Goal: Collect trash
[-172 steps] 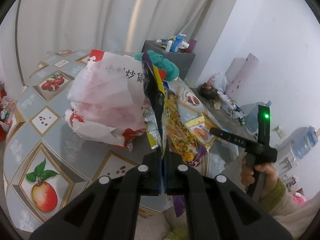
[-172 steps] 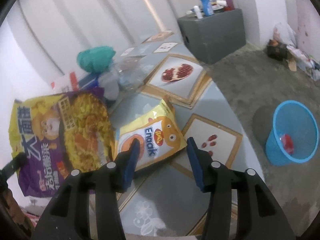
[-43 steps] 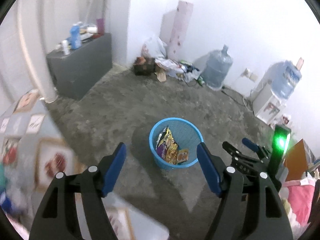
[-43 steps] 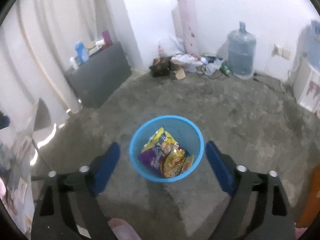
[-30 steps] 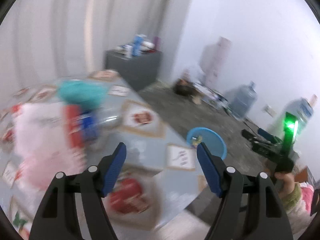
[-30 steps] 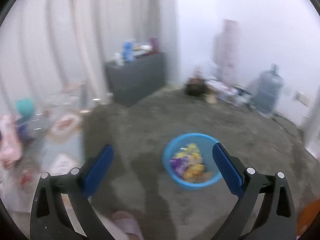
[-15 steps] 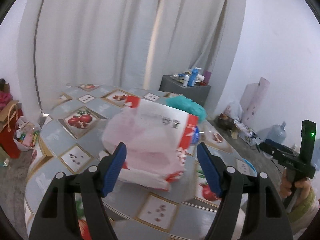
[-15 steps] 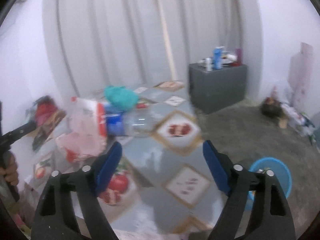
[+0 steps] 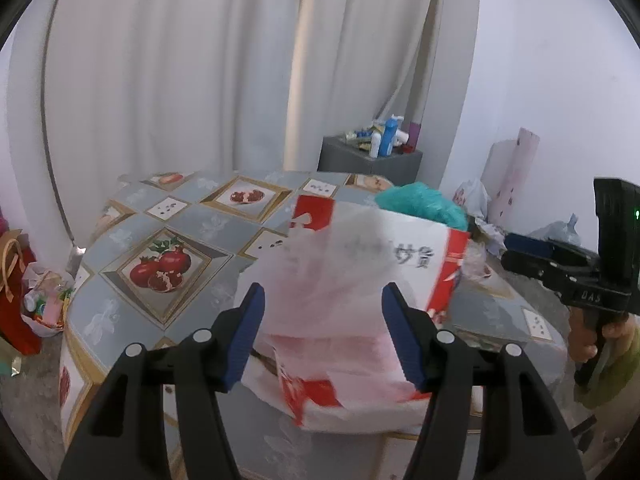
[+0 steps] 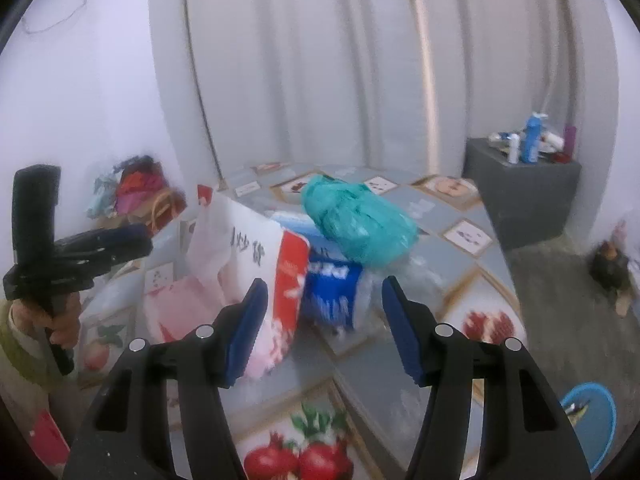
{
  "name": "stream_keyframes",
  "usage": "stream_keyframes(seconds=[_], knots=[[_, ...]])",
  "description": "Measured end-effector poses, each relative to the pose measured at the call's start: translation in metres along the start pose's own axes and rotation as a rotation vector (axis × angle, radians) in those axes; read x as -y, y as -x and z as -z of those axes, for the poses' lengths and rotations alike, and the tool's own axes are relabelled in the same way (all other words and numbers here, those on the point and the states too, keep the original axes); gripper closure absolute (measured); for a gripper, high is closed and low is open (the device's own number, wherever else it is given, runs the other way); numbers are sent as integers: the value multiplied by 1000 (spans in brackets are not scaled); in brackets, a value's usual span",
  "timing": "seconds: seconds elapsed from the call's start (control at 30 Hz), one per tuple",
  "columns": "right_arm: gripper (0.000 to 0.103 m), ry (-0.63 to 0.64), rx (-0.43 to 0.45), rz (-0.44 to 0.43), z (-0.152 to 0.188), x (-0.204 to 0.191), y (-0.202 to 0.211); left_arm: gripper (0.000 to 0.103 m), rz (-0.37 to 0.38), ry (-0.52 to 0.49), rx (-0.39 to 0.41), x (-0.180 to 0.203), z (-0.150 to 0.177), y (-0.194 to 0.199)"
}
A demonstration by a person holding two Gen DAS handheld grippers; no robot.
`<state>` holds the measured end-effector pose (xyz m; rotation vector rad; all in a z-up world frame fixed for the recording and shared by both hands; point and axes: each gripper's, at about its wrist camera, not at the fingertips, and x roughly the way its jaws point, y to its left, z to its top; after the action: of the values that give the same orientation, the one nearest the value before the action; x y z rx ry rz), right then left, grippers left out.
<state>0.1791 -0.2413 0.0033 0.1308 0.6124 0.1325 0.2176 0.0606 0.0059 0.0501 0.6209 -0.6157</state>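
Note:
A white, red and pink plastic bag (image 9: 360,280) lies crumpled on the round table (image 9: 160,264) with a fruit-print cloth. My left gripper (image 9: 323,336) faces it with its jaws closing; the bag shows between the blue pads (image 9: 248,332), which do not press on it. Behind the bag sits a teal bag (image 9: 424,204). My right gripper (image 10: 322,328) is over the table's near side, jaws closing on nothing, facing the white bag (image 10: 240,256), a blue packet (image 10: 332,288), the teal bag (image 10: 360,220) and some clear plastic (image 10: 404,280). The blue trash basket (image 10: 592,420) stands on the floor at lower right.
A grey cabinet (image 10: 520,192) with bottles on top stands by the curtain. Bags lie on the floor left of the table (image 9: 24,292), and clutter lies along the far wall (image 10: 608,268). Each view shows the other gripper (image 9: 520,250) (image 10: 144,240) in a hand.
Both views have swung from the blue basket on the floor round to the table. The white bag now fills the left view, closer than half a second ago. Both sets of jaws have narrowed.

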Motion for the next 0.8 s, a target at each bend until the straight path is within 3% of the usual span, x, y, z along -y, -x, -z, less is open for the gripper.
stream_keyframes(seconds=[0.3, 0.53, 0.8], knots=[[53, -5, -51, -69, -9, 3, -37, 43, 22, -36, -93, -13, -3, -44], [70, -30, -92, -107, -4, 4, -45, 44, -4, -60, -136, -11, 3, -61], [80, -28, -100, -121, -1, -1, -45, 62, -42, -92, -163, -4, 8, -72]])
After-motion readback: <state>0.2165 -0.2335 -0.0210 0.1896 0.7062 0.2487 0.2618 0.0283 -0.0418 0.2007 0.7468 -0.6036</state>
